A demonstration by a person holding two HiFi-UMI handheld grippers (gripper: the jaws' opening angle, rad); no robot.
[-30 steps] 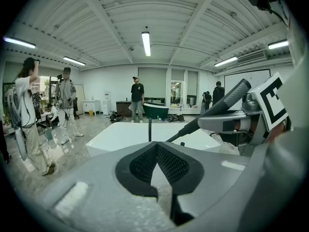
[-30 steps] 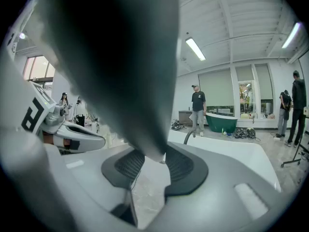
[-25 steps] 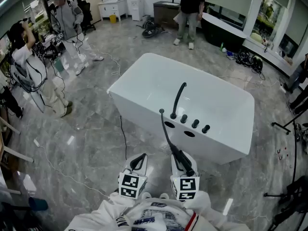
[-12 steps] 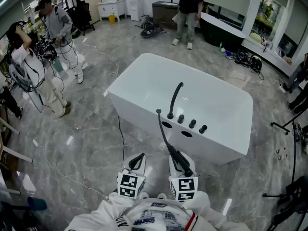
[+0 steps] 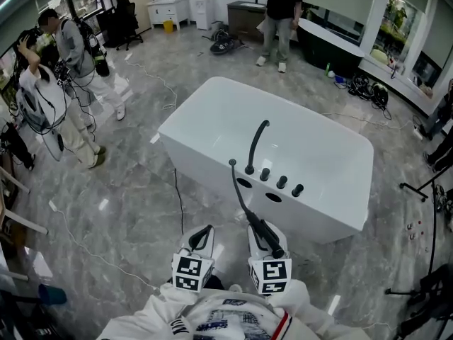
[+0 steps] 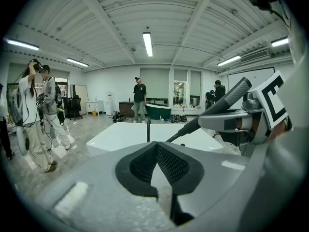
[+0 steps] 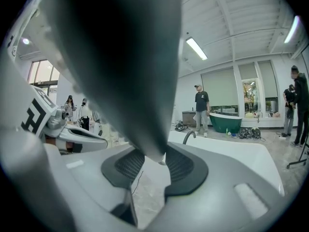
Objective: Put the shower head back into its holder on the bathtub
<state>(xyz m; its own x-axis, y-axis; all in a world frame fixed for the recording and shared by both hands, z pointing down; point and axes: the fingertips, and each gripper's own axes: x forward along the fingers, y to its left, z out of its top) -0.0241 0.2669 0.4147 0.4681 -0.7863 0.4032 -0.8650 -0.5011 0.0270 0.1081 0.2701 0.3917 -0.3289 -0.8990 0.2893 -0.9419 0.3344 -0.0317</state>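
A white bathtub [image 5: 212, 119] stands ahead of me. On its near rim are a black curved faucet [image 5: 256, 144], three black knobs [image 5: 281, 181] and two oval openings [image 5: 246, 183]. My right gripper [image 5: 263, 228] is shut on the handle of the slim black shower head [image 5: 242, 193]. The wand points up and forward, and its tip sits over the tub's near rim beside the faucet. In the right gripper view the dark handle [image 7: 120, 57] fills the top of the frame, clamped between the pads [image 7: 181, 166]. My left gripper [image 5: 204, 232] hangs beside it, shut and empty, its pads [image 6: 171, 163] touching.
Two people [image 5: 67, 55] with gear stand at the left and another person [image 5: 282, 9] stands beyond the tub. Cables [image 5: 177, 197] trail over the marble floor. A dark tub [image 5: 333, 44] and stands [image 5: 432, 183] are at the right.
The people at the left have walked a little. Both grippers and the shower head hold nearly the same pose, and the tub has shifted slightly in view.
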